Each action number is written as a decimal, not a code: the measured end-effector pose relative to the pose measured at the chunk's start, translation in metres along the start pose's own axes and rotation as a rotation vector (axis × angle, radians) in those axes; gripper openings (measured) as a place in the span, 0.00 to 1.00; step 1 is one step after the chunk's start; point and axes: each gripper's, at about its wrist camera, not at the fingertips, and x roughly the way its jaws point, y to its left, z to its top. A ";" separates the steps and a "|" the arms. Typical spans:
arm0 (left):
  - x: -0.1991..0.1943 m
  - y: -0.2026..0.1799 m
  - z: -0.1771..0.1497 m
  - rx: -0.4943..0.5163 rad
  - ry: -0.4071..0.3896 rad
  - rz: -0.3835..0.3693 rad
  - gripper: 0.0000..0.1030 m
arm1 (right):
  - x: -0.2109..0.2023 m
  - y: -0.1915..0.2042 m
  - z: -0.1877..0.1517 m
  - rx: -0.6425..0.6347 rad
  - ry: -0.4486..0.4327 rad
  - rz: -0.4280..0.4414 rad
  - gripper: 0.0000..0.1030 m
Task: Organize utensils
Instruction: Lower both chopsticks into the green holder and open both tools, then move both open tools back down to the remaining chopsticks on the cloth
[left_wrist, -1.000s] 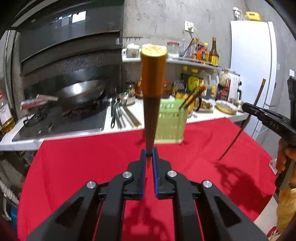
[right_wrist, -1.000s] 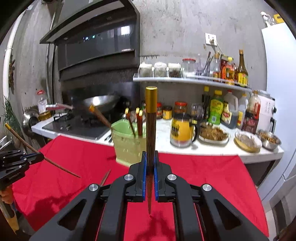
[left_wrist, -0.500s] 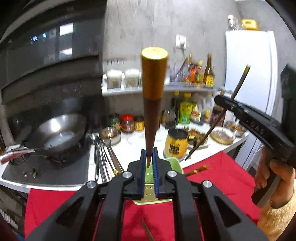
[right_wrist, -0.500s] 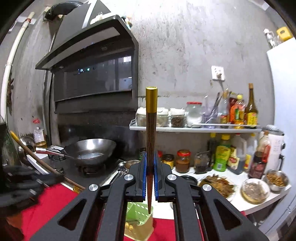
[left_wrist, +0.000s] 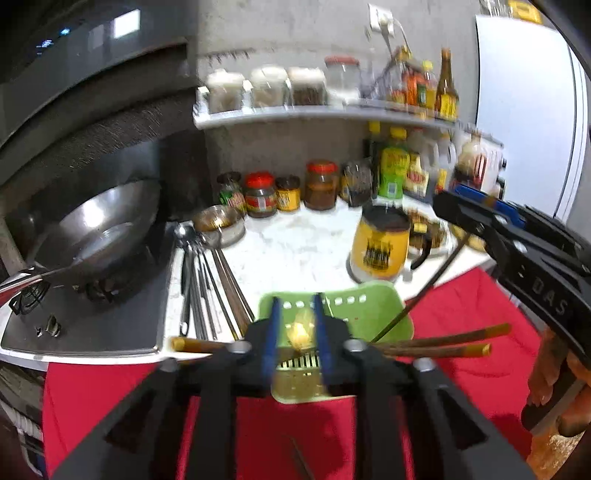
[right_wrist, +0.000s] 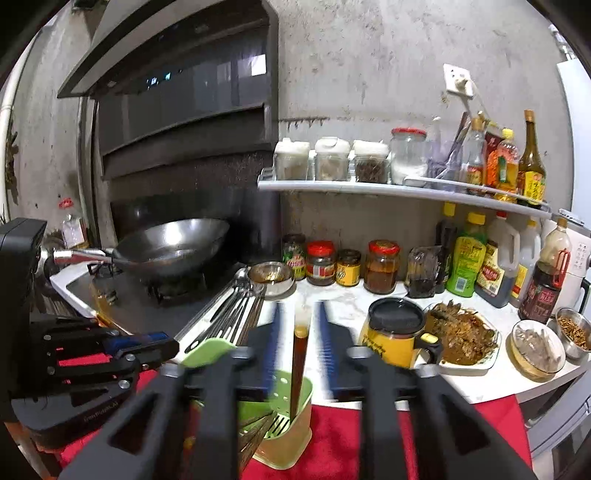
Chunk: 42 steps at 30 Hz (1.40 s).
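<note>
Releasing over the green holder (right_wrist: 291, 417), I have just been spreading both grippers (left_wrist: 295, 341) (right_wrist: 297, 343), their jaws apart, so each chopstick (right_wrist: 297, 365) drops upright among those already inside.

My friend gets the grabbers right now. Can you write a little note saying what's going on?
Left gripper: jaws just opened above the green holder, its chopstick dropping in.
Right gripper: jaws just opened, its chopstick standing loose between them, tip inside the holder.
Done: several chopsticks already lean out of the holder.
Left: a chopstick lies behind the left gripper at the counter edge, and the metal spoons sit by the stove.
</note>
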 end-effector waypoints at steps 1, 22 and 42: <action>-0.016 0.003 0.002 -0.011 -0.037 -0.004 0.37 | -0.015 -0.002 0.005 0.004 -0.030 -0.009 0.42; -0.119 0.027 -0.213 -0.119 0.106 0.153 0.51 | -0.146 0.049 -0.171 0.003 0.190 0.031 0.49; -0.123 0.071 -0.272 -0.217 0.152 0.177 0.52 | -0.074 0.154 -0.243 -0.067 0.477 0.175 0.16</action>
